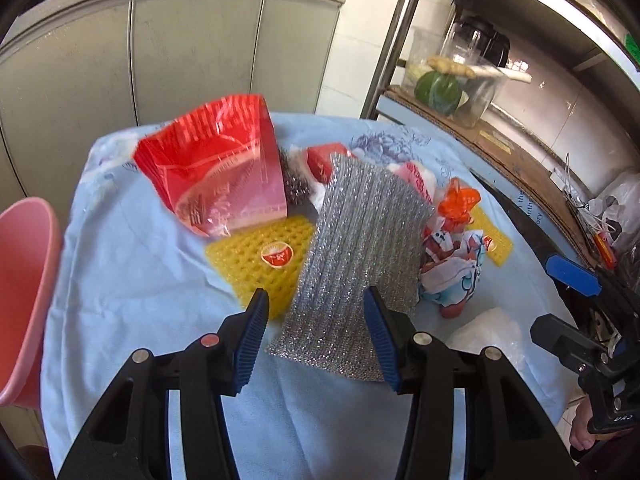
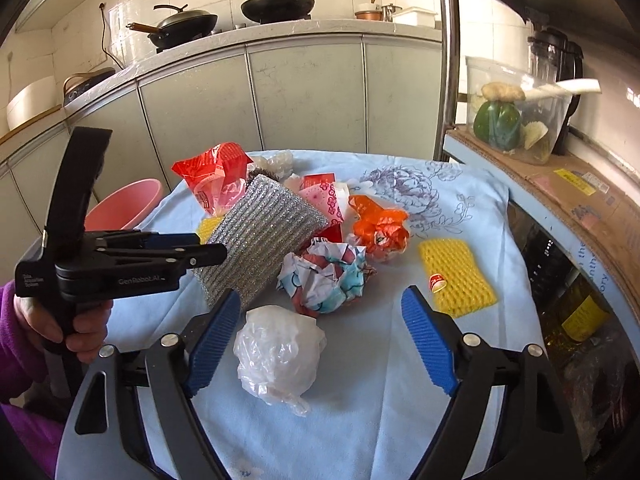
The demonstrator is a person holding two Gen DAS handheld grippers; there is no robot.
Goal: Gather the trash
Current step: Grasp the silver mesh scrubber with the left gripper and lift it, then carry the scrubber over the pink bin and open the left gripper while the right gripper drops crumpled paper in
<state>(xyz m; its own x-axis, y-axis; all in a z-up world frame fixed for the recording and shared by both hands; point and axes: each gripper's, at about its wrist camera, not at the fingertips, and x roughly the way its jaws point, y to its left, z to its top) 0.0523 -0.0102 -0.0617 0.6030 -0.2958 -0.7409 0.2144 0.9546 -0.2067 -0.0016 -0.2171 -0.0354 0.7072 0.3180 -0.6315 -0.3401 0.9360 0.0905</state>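
Observation:
Trash lies on a table with a light blue cloth (image 1: 132, 264). My left gripper (image 1: 316, 320) is open, its blue pads on either side of the near end of a silver scouring pad (image 1: 360, 240), which also shows in the right wrist view (image 2: 260, 236). My right gripper (image 2: 320, 320) is open around a crumpled white plastic bag (image 2: 280, 352). Beyond lie a crumpled printed paper ball (image 2: 328, 276), an orange bag (image 2: 380, 228), a red wrapper (image 1: 216, 168), and yellow foam nets (image 1: 268, 260) (image 2: 456, 276).
A pink bin (image 1: 24, 280) stands left of the table; it also shows in the right wrist view (image 2: 124, 204). A steel wool ball (image 1: 294, 184) sits behind the red wrapper. A shelf (image 2: 560, 184) with a jar of vegetables (image 2: 516, 112) runs along the right. Grey cabinets (image 2: 304, 92) stand behind.

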